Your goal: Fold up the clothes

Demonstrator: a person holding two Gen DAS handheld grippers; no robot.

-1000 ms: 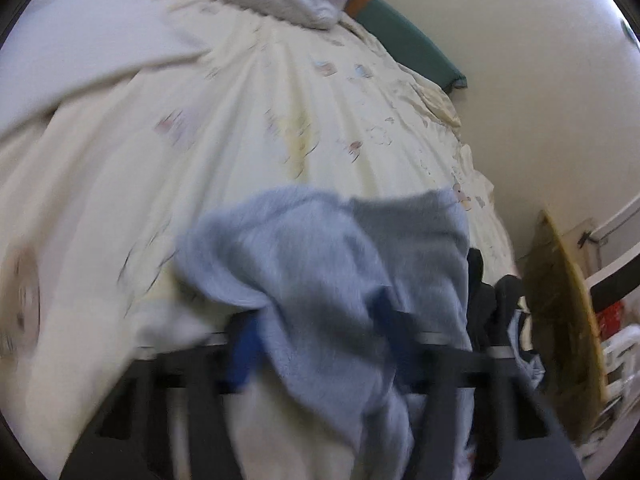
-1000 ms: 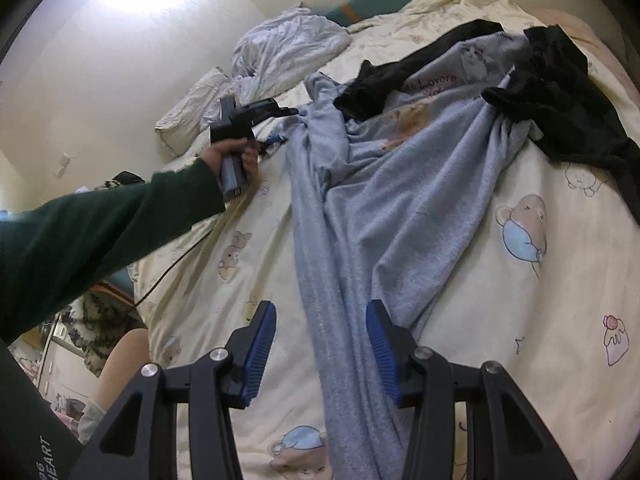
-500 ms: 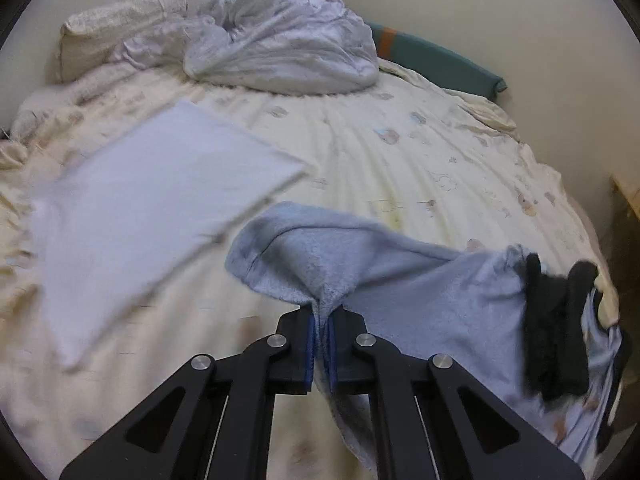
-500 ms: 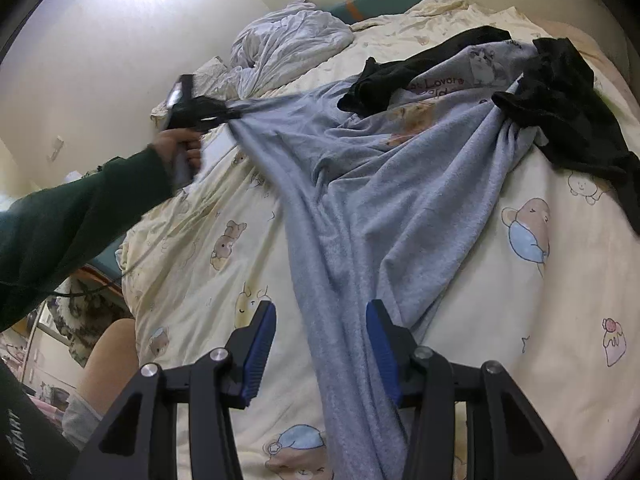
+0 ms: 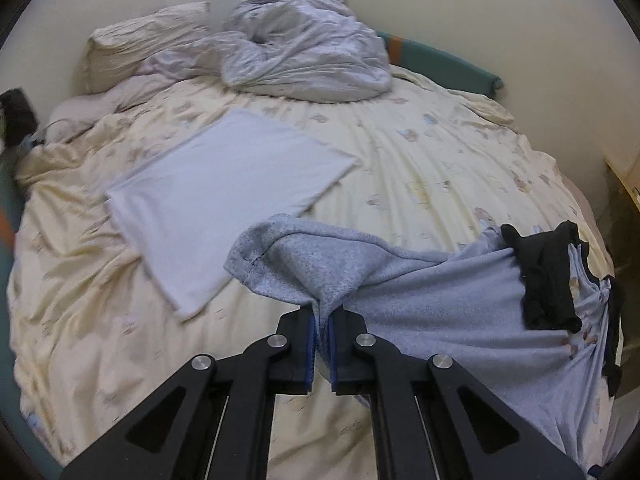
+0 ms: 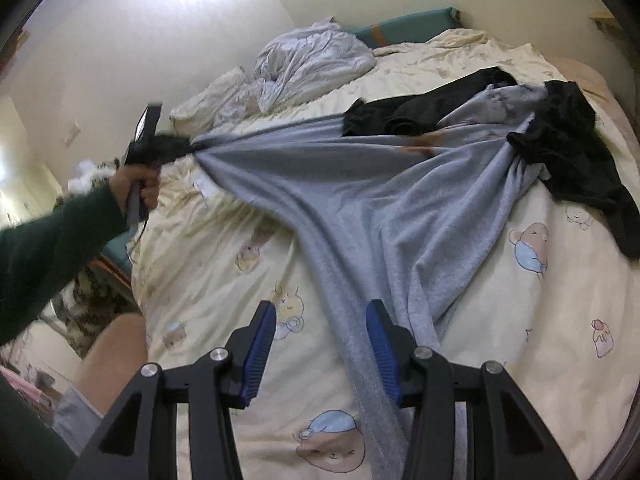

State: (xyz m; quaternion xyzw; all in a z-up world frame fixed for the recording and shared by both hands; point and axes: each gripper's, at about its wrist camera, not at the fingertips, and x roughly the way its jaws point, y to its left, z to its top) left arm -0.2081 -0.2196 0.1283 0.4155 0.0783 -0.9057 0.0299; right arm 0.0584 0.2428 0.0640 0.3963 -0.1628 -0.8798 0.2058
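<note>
A light grey garment (image 6: 360,184) lies spread across the bed, one long leg running toward the right wrist camera. My left gripper (image 5: 322,334) is shut on its hem (image 5: 316,264) and holds it lifted and stretched; in the right wrist view the left gripper (image 6: 176,146) pulls the cloth taut to the left. My right gripper (image 6: 322,344) stands open above the bed, its blue pads on either side of the grey leg (image 6: 352,340), not pressing it. Black clothes (image 6: 576,156) lie on the garment's far end (image 5: 544,276).
A folded white cloth (image 5: 224,196) lies flat on the cream cartoon-print bedsheet (image 5: 420,168). A crumpled white duvet (image 5: 304,52) and a pillow (image 5: 140,44) sit by the wall. A person's green sleeve (image 6: 48,240) and knee (image 6: 116,356) are at the left.
The left gripper closed on the grey hem, then rose and pulled it leftward, stretching the garment taut. The right gripper stayed open and barely moved.
</note>
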